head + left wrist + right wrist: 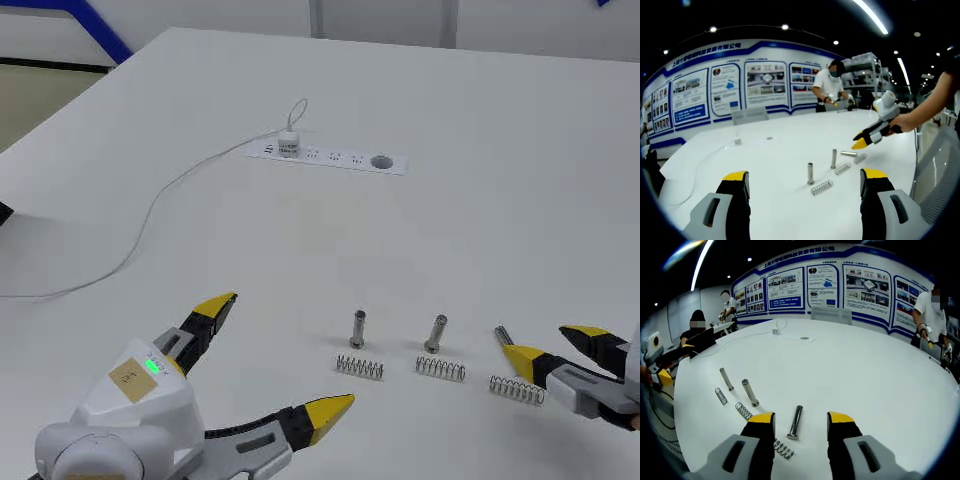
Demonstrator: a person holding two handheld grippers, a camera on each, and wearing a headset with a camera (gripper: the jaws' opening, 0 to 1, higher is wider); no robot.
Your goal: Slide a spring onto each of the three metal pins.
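Two metal pins [358, 328] [436, 333] stand upright on the white table [450, 230]; a third pin [502, 335] lies on its side at the right. In front of each pin lies a spring [359, 367] [440, 369] [516, 389]. My right gripper [552, 346] is open, its jaws either side of the lying pin [795, 422], with the nearest spring [783, 449] just below. My left gripper [272, 356] is open and holds nothing, left of the leftmost pin [810, 173] and its spring [821, 187]. The right gripper [862, 141] also shows in the left gripper view.
A white power strip [327, 156] with a plug lies farther back, and its cable [150, 215] trails off to the left. The table's left edge [60, 105] runs diagonally. Other people [697, 327] [832, 90] stand or sit around the far sides of the table.
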